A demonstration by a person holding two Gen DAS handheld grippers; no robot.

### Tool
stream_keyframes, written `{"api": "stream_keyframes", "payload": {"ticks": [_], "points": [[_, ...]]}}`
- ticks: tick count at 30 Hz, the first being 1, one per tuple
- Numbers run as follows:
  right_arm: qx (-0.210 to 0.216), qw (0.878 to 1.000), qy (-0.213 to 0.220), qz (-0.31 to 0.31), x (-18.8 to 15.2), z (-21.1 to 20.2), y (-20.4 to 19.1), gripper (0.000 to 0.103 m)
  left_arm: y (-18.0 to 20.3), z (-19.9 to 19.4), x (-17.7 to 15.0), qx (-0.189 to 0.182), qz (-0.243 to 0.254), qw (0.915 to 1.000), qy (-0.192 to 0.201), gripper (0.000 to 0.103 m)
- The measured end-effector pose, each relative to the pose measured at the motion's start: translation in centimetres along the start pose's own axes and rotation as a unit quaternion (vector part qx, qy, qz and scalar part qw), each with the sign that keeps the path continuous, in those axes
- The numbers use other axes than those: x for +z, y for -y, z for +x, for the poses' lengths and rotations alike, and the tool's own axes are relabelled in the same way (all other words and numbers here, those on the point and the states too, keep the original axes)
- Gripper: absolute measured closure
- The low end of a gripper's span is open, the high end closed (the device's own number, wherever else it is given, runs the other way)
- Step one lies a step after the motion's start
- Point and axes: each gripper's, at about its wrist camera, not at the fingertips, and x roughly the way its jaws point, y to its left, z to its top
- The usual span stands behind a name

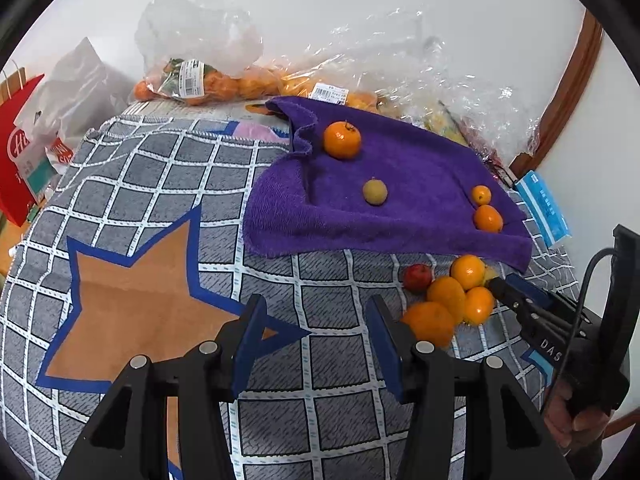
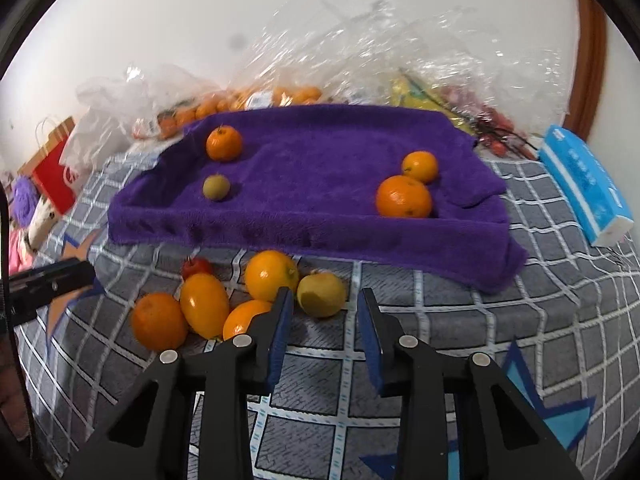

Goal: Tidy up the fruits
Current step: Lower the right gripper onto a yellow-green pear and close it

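While the purple towel (image 2: 320, 184) already carries four fruits, a loose pile of fruits (image 2: 224, 304) lies on the checked blanket (image 2: 520, 320) just in front of the towel's near edge, at about ten o'clock from the right gripper (image 2: 324, 320). The right gripper's fingers (image 2: 280, 324) stand at a narrow gap with nothing between them; the yellow-green fruit (image 2: 321, 294) sits just beyond the tips, at twelve o'clock. The left gripper (image 1: 316, 340) hovers over the blanket with its fingers half apart and empty; the pile is at its two o'clock.

I judge that the step in hand is to pick one fruit from the pile and carry it to the towel. To do it well, the right fingers should first spread wider than the fruit and come down on both sides of its middle. Round fruits roll easily, so the closing should be slow, and the neighbours should not be pushed.
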Motion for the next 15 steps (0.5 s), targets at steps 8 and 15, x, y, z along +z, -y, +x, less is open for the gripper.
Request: {"api": "stream_keyframes", "payload": {"ticks": [8, 15], "points": [[0.013, 1.0, -0.003, 0.011, 0.1, 1.0, 0.7, 0.069, 0.0, 0.3, 0.5, 0.011, 0.008, 0.9999, -0.006, 0.054], [0.033, 0.999, -0.003, 0.003, 0.8, 1.8, 0.7, 0.068, 1.0, 0.8, 0.2, 0.012, 0.019, 0.9997, -0.014, 0.054]]}}
